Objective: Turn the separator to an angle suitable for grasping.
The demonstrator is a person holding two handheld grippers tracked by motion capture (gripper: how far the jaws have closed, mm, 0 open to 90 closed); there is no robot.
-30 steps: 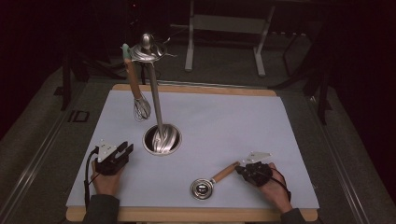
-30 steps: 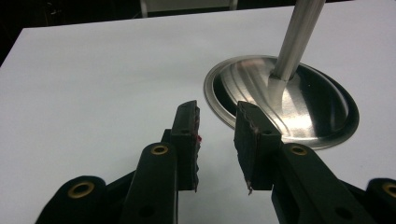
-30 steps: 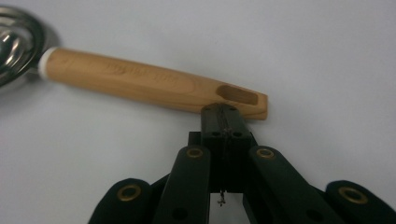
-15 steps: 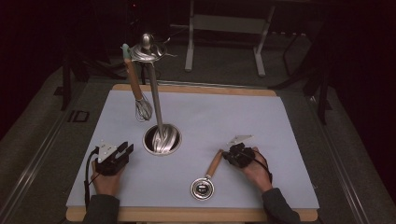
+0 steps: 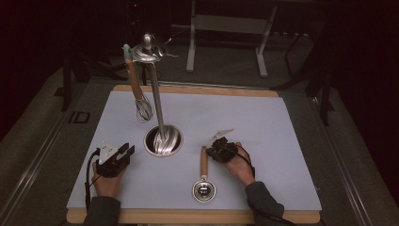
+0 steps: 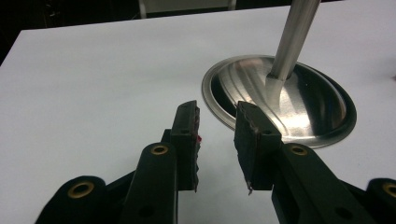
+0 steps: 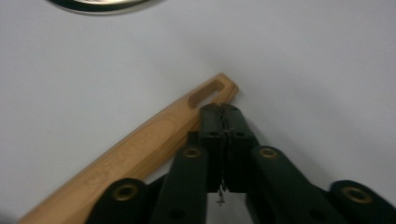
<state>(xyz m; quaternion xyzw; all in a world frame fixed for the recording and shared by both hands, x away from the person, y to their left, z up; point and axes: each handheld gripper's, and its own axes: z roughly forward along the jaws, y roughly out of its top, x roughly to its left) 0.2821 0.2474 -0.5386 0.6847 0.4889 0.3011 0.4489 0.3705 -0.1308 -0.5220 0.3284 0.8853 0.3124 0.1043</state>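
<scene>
A: Looking down at the desk (image 5: 263, 122), what do you see?

B: I see a spoon (image 5: 203, 181) with a wooden handle (image 7: 140, 144) and a round metal end. It lies flat near the front edge of the desk.

A: Where is the right gripper (image 5: 217, 151)?

B: It sits right at the far tip of the handle. In the right gripper view, its fingers (image 7: 211, 122) look pressed together, just beside the tip with the long hole in it. The handle is next to them, not between them. They have just been opening a tiny bit, and I see nothing between them.

A: And the left gripper (image 5: 123, 153)?

B: It rests on the desk, well apart from the spoon. Its fingers (image 6: 185, 123) are apart and hold nothing. They point at the shiny round base (image 6: 308, 100) of the stand (image 5: 156, 101).

A: What is on the stand?

B: A whisk (image 5: 139, 94) hangs from the top of it by its wooden handle. The stand is upright in the middle of the desk, between the two hands.
</scene>
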